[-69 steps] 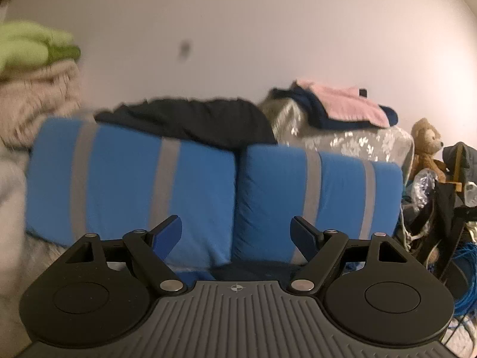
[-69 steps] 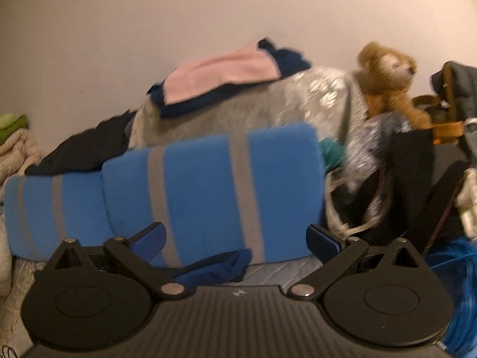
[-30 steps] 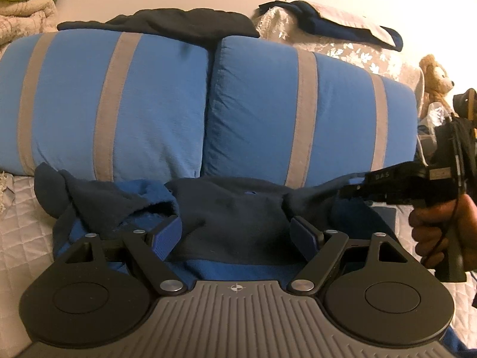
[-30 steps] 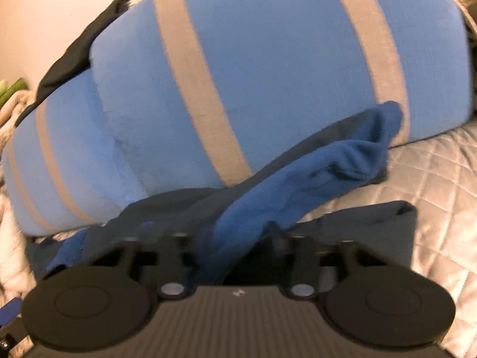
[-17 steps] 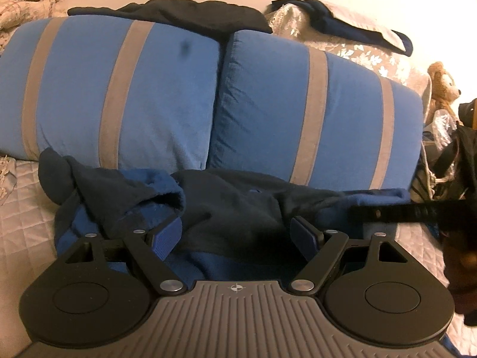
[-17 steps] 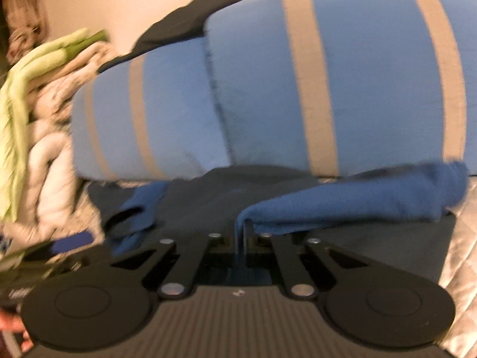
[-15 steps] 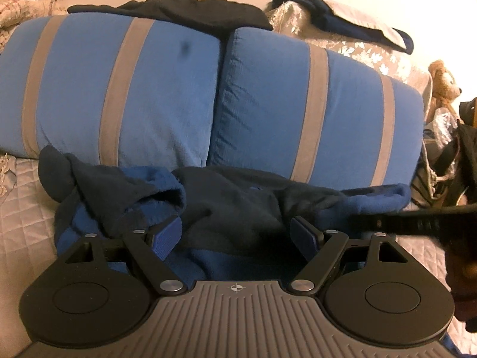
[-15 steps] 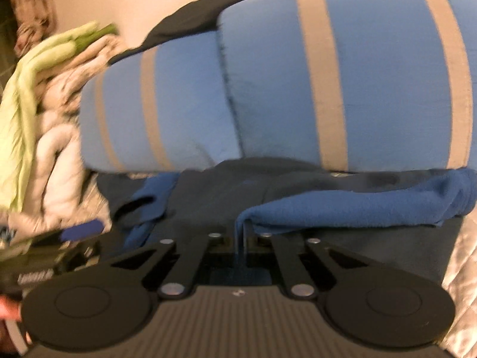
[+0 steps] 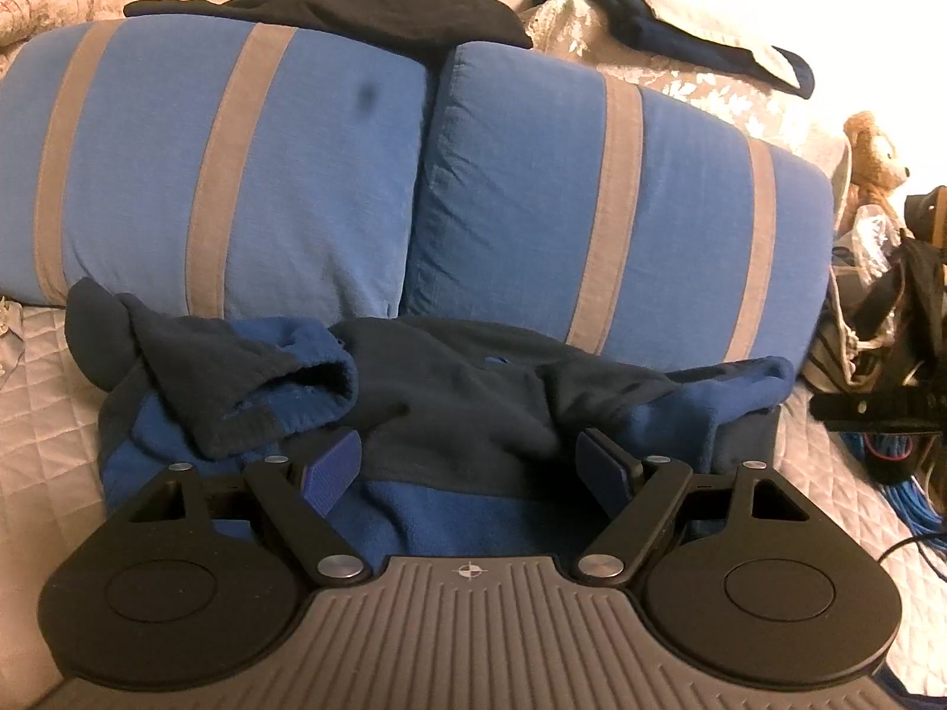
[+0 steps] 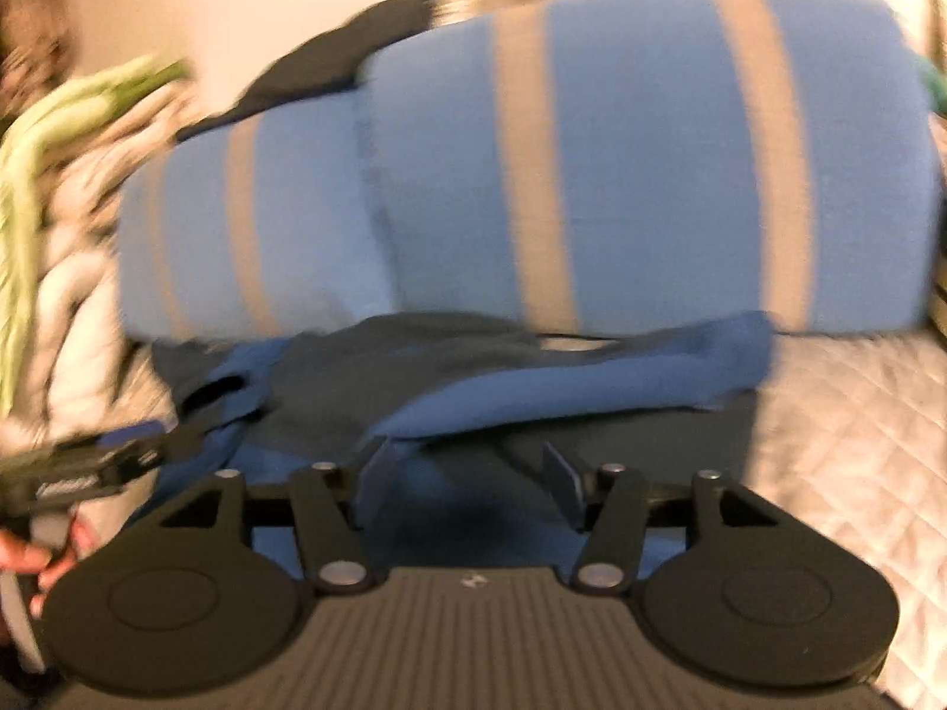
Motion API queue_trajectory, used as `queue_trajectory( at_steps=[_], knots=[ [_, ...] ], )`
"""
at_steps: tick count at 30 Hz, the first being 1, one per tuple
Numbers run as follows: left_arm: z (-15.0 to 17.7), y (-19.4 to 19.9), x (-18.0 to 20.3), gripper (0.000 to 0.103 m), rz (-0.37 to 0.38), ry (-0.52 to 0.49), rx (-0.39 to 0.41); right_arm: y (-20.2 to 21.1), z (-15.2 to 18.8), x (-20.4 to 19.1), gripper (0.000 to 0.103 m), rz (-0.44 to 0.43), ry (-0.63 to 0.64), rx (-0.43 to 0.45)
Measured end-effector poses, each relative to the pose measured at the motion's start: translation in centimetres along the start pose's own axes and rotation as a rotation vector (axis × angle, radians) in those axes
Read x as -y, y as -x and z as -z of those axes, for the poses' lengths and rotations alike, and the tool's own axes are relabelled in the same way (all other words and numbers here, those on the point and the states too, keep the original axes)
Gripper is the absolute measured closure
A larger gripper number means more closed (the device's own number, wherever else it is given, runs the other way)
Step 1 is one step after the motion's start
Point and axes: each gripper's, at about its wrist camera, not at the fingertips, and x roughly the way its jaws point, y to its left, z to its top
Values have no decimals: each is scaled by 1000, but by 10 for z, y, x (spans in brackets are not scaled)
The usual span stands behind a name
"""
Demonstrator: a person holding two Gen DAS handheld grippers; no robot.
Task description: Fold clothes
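1. Quilted bedspread (image 9: 35,390) is filling the lower frame in both views, w/ two blue striped pillows (image 9: 237,177) leaning against the wall behind. A black garment (image 9: 355,12) is lying on top of the pillows, a teddy bear (image 9: 876,154) is sitting at far right of the left view.
2. Change: a sec ago the right gripper (image 10: 467,473) was pinching the blue sleeve (image 10: 592,384); now its jaws are opening and the sleeve is lying across the fleece top (image 9: 450,396), just ahead of the tips. Nothing visible btwn the pads, though the right view is blurred.
3. Meaning, as a guess: right sleeve is folded in over the body, so that step looks done. Left sleeve (image 9: 248,390) is bunched at centre-left of the left view, prob. next to sort.
4. Fleece top is sitting mid-frame on the bedspread, its back edge touching the pillows' base.
5. Left gripper (image 9: 467,467) is hovering over the top's near edge, angled downward, jaws standing wide, gripping nothing; it hasn't shifted.
6. Right gripper is also tilting downward, pulling back from the sleeve; in the left view it's showing as a dark bar at the right edge.
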Motion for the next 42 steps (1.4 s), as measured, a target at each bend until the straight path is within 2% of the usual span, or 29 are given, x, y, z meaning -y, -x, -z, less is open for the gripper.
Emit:
queue_trajectory(
  at_steps=[6,10,13,17,24,29,33,38,41,42],
  knots=[
    [0,0,0,23,11,2,-3,0,-9,69,36,66,-252,40],
    [-1,-1,-1,23,15,11,-12,-13,-12,97,50,106,-372,57],
    [-1,-2,-2,23,20,20,-18,-27,-12,112,53,127,-450,58],
    [-1,-3,-2,23,26,25,-27,-46,-12,121,54,144,-490,62],
    [-2,-5,-4,23,28,30,-38,-74,-22,121,52,142,-486,79],
    [-2,-5,-5,23,28,36,-46,-93,-30,124,50,95,-502,87],
    [-2,-7,-5,23,27,32,-53,-106,-31,131,50,36,-563,104],
    [-2,-8,-5,23,32,23,-56,-116,-29,138,61,-45,-604,117],
    [-2,-8,-2,23,36,8,-56,-119,-25,143,75,-108,-650,113],
    [-1,-9,-1,23,37,3,-56,-119,-24,144,87,-115,-656,111]
  ],
)
